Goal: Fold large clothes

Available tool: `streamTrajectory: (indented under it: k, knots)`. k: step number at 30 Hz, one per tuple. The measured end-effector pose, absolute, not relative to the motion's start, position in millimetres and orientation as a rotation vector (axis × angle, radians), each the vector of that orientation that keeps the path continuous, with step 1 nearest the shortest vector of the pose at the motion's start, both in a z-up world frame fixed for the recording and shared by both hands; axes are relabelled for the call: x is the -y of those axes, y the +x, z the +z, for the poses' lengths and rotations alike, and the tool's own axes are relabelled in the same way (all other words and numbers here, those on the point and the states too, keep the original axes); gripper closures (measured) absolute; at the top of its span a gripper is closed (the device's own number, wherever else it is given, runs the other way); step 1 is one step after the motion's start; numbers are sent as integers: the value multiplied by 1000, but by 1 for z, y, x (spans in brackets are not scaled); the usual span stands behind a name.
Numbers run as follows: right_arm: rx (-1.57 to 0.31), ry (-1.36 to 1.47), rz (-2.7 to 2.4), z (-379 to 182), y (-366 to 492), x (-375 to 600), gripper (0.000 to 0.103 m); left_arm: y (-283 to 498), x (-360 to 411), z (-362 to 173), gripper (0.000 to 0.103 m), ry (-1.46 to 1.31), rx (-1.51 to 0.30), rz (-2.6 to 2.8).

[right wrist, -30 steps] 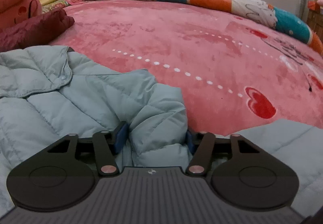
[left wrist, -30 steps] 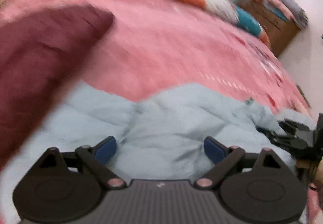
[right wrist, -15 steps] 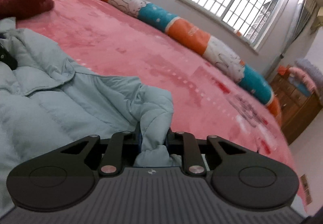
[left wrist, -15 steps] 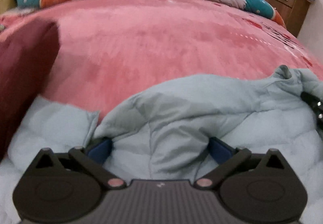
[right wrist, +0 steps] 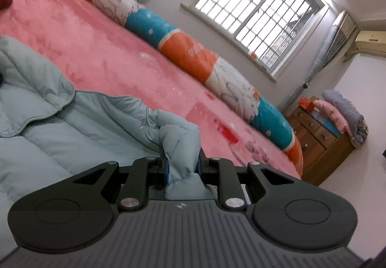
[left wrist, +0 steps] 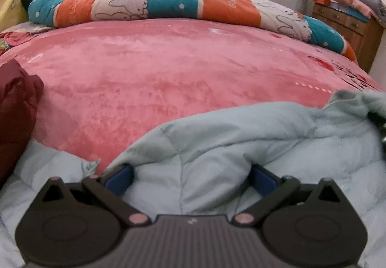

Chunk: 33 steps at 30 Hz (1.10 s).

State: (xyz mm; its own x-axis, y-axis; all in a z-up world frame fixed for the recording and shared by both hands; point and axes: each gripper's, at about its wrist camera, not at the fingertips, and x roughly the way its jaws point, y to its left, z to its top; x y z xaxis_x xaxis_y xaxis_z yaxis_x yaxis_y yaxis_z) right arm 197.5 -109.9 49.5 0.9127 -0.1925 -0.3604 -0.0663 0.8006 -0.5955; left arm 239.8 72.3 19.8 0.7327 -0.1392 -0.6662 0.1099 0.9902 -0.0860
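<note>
The task is at an early stage. 1 pale blue padded jacket (left wrist: 241, 137) lies rumpled on the bed (left wrist: 181, 70), filling the lower half of the left wrist view and the lower left of the right wrist view. No finished, flat fold is visible; judged from this, most of the folding remains.

Left hand-held gripper (left wrist: 190, 178): jaws spread wide, with a raised ridge of jacket fabric between the 2 blue pads (left wrist: 119, 177). The pads do not visibly press on it, so nothing is gripped.

Right hand-held gripper (right wrist: 182, 168): jaws nearly closed, pinching a bunched piece of the jacket (right wrist: 179, 140) at lower centre of the frame.

Count of items:
- 1 pale blue jacket.
- 2 hand-held grippers.
- 1 long striped bolster (left wrist: 168, 6) along the far edge of the bed, upper part of the frame.
- 1 dark red fabric item (left wrist: 17, 108), left edge.
- 1 wooden dresser (right wrist: 320, 140), right side, carrying stacked bedding.
- 1 barred window (right wrist: 255, 12), upper centre.
</note>
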Motion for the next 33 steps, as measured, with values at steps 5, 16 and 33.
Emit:
streamTrajectory:
  k: [5,16,33]
  knots:
    - [-453,-574,-110,48,188,118,40,226,-86,34,2,-117,-705,-171]
    - [-374,-167,-6,137,102,135,3,143,-122,94,1,-145,-572,-124]
    - [-565,75,322,107,-79,56,2,-39,-175,91,1,-242,-646,-21]
